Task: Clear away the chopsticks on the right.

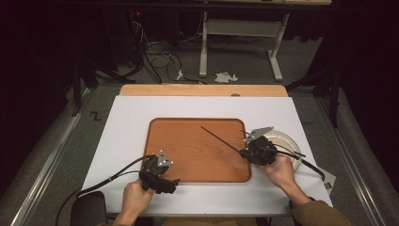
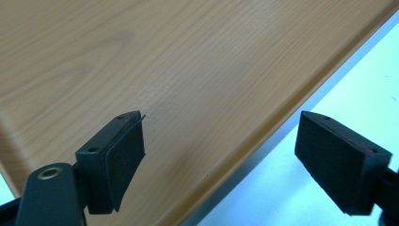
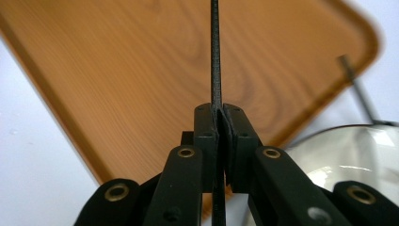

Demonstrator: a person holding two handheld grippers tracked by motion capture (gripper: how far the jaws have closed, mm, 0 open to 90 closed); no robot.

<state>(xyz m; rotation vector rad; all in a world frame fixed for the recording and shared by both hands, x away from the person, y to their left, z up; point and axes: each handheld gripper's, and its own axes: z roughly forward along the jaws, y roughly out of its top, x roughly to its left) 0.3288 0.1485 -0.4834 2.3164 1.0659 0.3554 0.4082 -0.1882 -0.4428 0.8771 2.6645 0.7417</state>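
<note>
The right gripper [image 1: 244,153], jaws clamped on a thin black stick [image 1: 220,138], aims it toward ten o'clock over the wooden tray [image 1: 197,162] (probably to lay it there), while the left gripper [image 1: 173,182] waits, jaws apart, at the tray's seven o'clock corner.

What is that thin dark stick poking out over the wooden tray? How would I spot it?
Find the brown wooden tray in the middle of the white table. At its right edge, beside a white bowl, the right gripper is clamped on a thin black stick that slants out over the tray. It is the one long, needle-slim thing there.
</note>
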